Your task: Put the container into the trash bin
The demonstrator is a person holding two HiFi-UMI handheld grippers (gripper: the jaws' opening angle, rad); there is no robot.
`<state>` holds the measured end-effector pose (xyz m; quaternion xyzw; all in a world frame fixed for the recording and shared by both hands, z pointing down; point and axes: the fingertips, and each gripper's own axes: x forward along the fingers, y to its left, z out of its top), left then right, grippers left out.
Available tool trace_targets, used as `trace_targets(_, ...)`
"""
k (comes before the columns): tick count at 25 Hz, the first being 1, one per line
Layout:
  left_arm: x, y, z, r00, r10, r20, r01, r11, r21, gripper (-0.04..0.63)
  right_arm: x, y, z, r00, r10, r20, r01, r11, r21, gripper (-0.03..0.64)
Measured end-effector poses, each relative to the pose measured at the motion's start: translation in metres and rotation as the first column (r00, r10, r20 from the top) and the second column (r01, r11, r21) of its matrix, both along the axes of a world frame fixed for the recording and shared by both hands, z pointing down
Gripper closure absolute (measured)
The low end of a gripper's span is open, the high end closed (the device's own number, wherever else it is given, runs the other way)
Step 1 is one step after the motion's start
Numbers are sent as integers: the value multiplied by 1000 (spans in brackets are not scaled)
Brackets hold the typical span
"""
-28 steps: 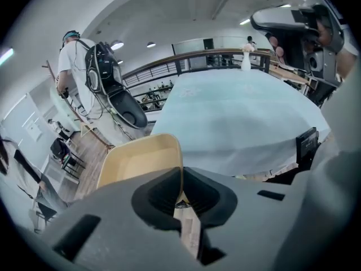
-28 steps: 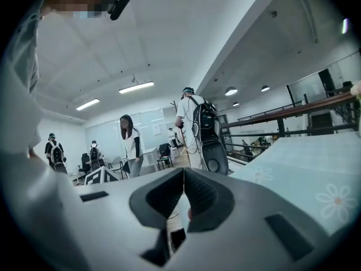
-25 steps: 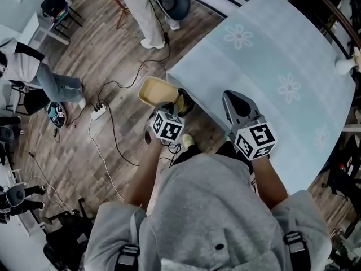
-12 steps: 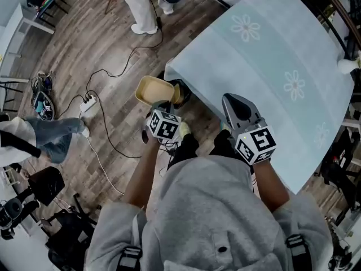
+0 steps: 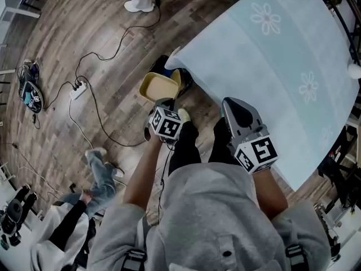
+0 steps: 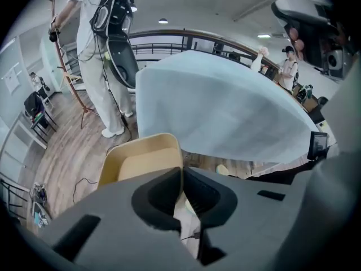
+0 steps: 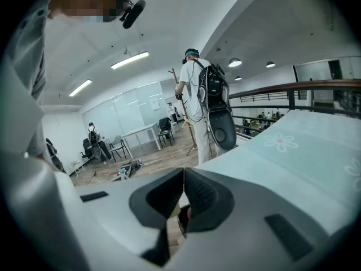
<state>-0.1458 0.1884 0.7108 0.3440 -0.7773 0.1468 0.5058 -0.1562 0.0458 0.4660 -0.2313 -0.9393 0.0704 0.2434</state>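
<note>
The jaws of my left gripper [image 6: 181, 176] are pinched on the thin side wall of the tan container [image 6: 135, 161], the wall running straight into the seam between the pads. The open tray juts out ahead of them, and I see nothing in it. My right gripper [image 7: 181, 178] has its jaws pressed together with nothing in them. It hangs idle on the right, near my lap, just beside the near edge of the table [image 5: 271, 66] with its pale flowered cloth. So the pick-up is done: the container [image 5: 159, 87] is off any surface, carried in the air over the wooden floor [image 5: 84, 44] just left of the table's corner. Beyond it, on the far side, a dark rounded thing [image 5: 162, 66] sits on the floor tucked against that corner, half hidden by the tray and the hanging cloth. I take it for the trash bin, though I cannot make out its mouth. The container seems to hover at the bin's near edge, not yet inside it. What is left, as I judge it, is the short last stretch: bring the tray over the opening, lower or tip it in, and part the left jaws to let go.
</note>
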Motion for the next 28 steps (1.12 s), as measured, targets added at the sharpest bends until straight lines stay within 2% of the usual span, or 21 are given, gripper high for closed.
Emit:
trace_targets(7,1,-11,54,997,30,-76,-26,999,44,563,-12,12,32,997,-31,-76,29,999,-28,591)
trace_targets(17,-14,-22,121,992,26,-125,-15,996,89,563,-16,12,64,992,-13,-127,8,999,-46,591)
trace_targets(28,-39,-8,137,997,-14,-76,16,1000,24,549,-13,9,69,989,-1,-148,-4,999,-35,591)
